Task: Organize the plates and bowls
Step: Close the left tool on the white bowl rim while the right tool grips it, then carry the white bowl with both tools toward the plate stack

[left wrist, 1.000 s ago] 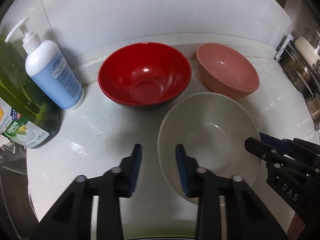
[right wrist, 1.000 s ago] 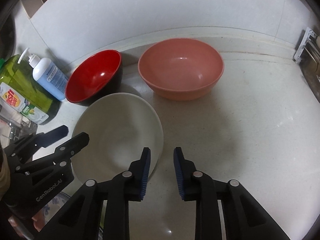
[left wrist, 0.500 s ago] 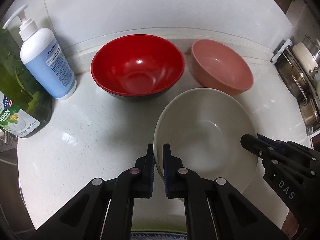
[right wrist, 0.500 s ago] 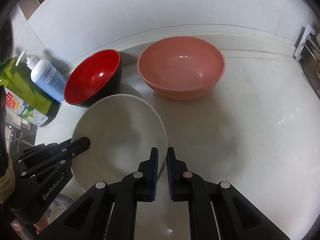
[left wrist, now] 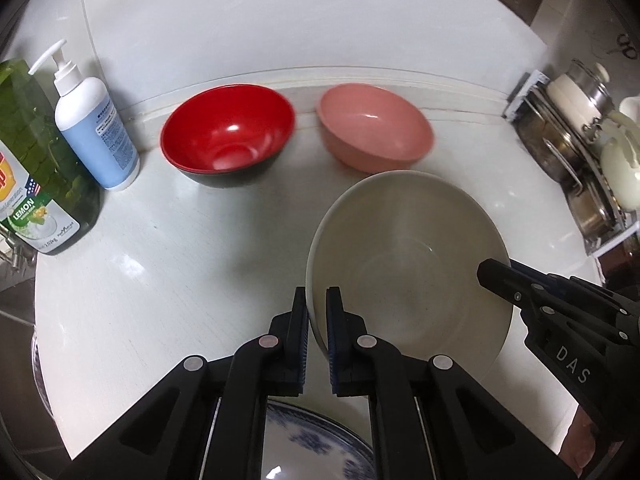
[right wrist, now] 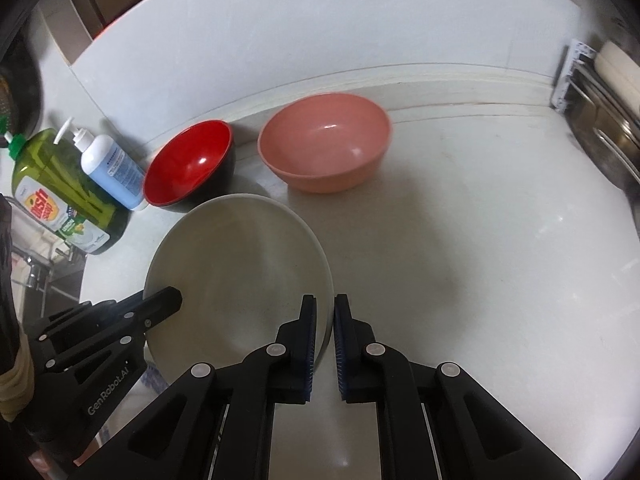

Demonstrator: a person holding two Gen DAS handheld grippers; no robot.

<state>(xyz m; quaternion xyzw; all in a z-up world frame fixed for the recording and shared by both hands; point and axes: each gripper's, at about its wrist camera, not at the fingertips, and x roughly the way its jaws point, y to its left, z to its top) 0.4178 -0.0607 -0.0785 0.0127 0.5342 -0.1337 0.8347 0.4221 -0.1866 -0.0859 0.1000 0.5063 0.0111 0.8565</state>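
A white bowl (left wrist: pixel 408 264) is held up above the counter by both grippers. My left gripper (left wrist: pixel 317 312) is shut on its left rim. My right gripper (right wrist: pixel 325 320) is shut on its right rim; the bowl also shows in the right wrist view (right wrist: pixel 240 264). A red bowl (left wrist: pixel 228 140) and a pink bowl (left wrist: pixel 374 130) stand at the back by the wall, also seen in the right wrist view as the red bowl (right wrist: pixel 188 168) and the pink bowl (right wrist: pixel 324 140). A blue-patterned plate (left wrist: pixel 316 444) lies under the left gripper.
A blue pump bottle (left wrist: pixel 94 124) and a green dish-soap bottle (left wrist: pixel 36 176) stand at the left. A rack with pots and lids (left wrist: pixel 580 140) is at the right. The white counter (right wrist: pixel 480 260) stretches right of the bowls.
Both grippers closed on the white bowl's rims and lifted it off the counter. The cameras rose and pulled back, revealing the patterned plate below.
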